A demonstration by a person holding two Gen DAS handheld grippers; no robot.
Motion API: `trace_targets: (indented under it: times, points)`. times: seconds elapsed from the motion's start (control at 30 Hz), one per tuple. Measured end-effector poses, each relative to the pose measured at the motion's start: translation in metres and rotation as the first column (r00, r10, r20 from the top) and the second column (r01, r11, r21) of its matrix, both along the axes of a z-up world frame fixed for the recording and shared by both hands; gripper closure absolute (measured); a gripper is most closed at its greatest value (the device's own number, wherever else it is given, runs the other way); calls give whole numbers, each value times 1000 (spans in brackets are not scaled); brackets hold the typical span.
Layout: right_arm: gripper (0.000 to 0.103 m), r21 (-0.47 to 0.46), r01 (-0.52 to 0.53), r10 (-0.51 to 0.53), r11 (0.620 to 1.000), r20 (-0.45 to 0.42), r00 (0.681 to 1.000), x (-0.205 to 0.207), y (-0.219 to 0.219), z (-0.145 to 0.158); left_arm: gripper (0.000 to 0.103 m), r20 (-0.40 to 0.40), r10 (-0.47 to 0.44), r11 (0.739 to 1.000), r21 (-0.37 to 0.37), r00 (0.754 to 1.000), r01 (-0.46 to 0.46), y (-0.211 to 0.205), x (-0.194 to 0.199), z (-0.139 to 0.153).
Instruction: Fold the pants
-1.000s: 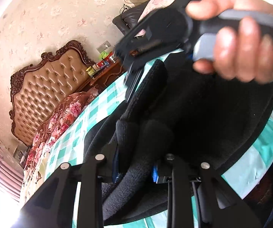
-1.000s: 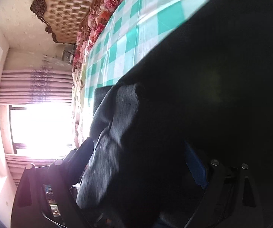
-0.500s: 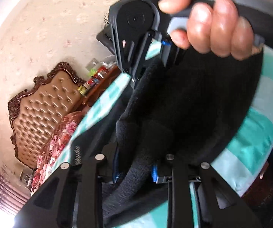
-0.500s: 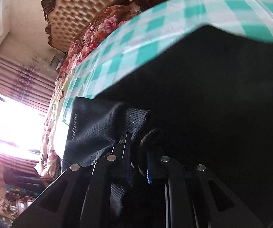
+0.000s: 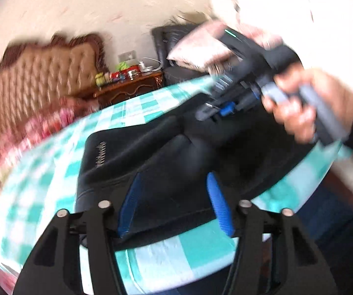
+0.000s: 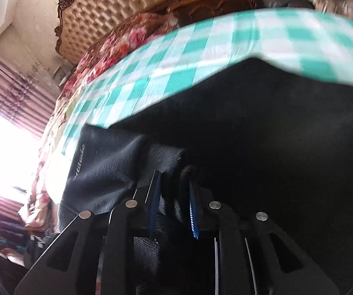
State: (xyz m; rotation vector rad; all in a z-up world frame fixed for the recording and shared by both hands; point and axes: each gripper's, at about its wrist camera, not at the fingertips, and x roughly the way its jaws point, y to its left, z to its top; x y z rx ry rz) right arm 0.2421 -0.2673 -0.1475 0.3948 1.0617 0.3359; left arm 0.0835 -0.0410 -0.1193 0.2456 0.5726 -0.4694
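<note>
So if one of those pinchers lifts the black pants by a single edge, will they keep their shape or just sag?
Probably sag: the black pants already lie in soft folds on the checked sheet. The nap looks fuzzy where the right gripper pinches a bunched fold, so they likely won't slip out. They look thick, perhaps heavy for cloth.

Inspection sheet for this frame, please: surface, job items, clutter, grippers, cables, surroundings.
Surface: bed sheet, teal and white check.
Job's things: black pants lying on the sheet.
Clutter: small items on the wooden nightstand.
Grippers: left gripper open, jaws just opened, pads clear of the cloth; right gripper shut on a fold of the pants.
Cables: white cable on the nightstand.
Surroundings: tufted headboard, floral bedding, curtains.
</note>
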Motion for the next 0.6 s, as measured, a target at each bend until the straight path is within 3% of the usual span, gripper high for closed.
trace_targets:
  times: [0.13, 0.23, 0.33, 0.4, 0.47, 0.5, 0.53, 0.57, 0.6]
  points:
    - [79, -85, 70, -59, 994, 129, 990, -18, -5, 37, 65, -70, 14, 975, -221, 997, -29, 45, 15, 26]
    - [78, -107, 46, -26, 993, 183, 983, -33, 9, 51, 79, -105, 64, 962, -259, 992, -89, 60, 41, 30]
    - [78, -188, -61, 102, 980, 217, 971, -55, 58, 48, 86, -184, 99, 952, -269, 978, -147, 70, 92, 27]
    - [78, -279, -98, 162, 955, 218, 962, -64, 83, 34, 86, -242, 91, 952, -265, 966, -156, 72, 119, 23]
    - [78, -348, -101, 168, 932, 169, 971, -68, 97, 12, 86, -340, 76, 974, -177, 937, -143, 61, 142, 0]
    - [78, -351, -103, 165, 931, 151, 975, -68, 99, 3, 86, -369, 111, 979, -120, 923, -166, 57, 150, -12]
    - [78, -351, -95, 160, 932, 161, 974, -69, 99, -3, 93, -401, 166, 977, -59, 901, -206, 59, 161, -27]
    - [78, -361, -92, 170, 928, 192, 966, -73, 100, -5, 98, -439, 204, 970, -28, 875, -241, 62, 169, -40]
    - [78, -373, -99, 183, 923, 199, 963, -74, 100, -6, 99, -456, 219, 962, -48, 862, -269, 68, 171, -44]
